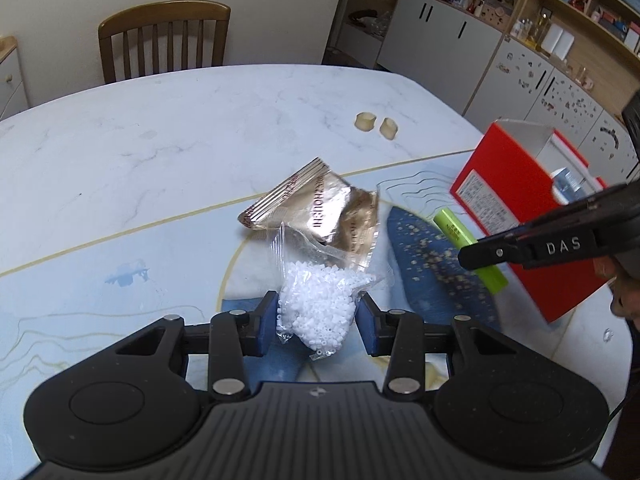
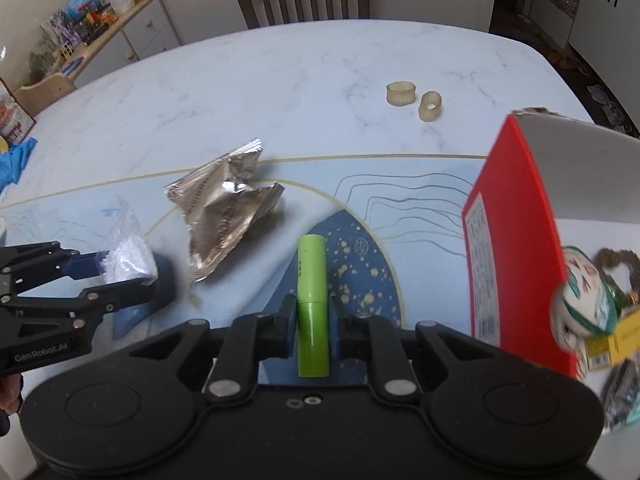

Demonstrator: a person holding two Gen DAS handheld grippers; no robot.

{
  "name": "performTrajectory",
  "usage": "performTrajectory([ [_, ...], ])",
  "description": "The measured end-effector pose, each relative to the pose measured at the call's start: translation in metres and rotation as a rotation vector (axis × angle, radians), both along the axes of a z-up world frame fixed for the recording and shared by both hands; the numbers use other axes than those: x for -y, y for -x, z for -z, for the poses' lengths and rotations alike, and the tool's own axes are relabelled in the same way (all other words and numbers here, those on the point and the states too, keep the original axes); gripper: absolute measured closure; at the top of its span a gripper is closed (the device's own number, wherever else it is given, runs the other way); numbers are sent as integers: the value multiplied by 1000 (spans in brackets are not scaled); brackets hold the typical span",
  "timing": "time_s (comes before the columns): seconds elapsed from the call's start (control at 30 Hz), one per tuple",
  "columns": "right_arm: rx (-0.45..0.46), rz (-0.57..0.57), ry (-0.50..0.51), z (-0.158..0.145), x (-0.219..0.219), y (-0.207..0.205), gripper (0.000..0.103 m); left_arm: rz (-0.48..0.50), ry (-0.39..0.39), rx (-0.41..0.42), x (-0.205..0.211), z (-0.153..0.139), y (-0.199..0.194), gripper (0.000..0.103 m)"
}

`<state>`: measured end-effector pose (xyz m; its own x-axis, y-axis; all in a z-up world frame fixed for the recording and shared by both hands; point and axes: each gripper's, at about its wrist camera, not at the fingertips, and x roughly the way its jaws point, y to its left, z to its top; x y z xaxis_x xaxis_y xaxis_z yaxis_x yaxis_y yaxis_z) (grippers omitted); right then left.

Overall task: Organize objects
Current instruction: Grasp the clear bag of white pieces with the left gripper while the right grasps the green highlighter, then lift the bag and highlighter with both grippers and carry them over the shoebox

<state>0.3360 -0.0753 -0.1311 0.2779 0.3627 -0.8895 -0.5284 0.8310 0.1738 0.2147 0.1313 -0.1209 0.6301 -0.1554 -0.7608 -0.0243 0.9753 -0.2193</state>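
My left gripper is shut on a clear bag of white beads, held above the table; the bag also shows in the right wrist view. My right gripper is shut on a green tube, which also shows in the left wrist view. A crumpled gold foil packet lies on the table beyond the bag, also in the right wrist view. An open red box stands to the right of the green tube and holds small items.
Two small beige rings lie on the white marble table further back. A wooden chair stands at the far edge. Cabinets and shelves are at the right. A blue cloth lies at the left.
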Motion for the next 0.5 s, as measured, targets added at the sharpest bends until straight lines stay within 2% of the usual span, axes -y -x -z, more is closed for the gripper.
performTrajectory([
  [0.33,37,21,-43,-50,34,24,88,-17,43,59,29,-49,18,62],
  [0.5,43,37,-56,-72,56,31,88,-21,67,68,49,-65,21,62],
])
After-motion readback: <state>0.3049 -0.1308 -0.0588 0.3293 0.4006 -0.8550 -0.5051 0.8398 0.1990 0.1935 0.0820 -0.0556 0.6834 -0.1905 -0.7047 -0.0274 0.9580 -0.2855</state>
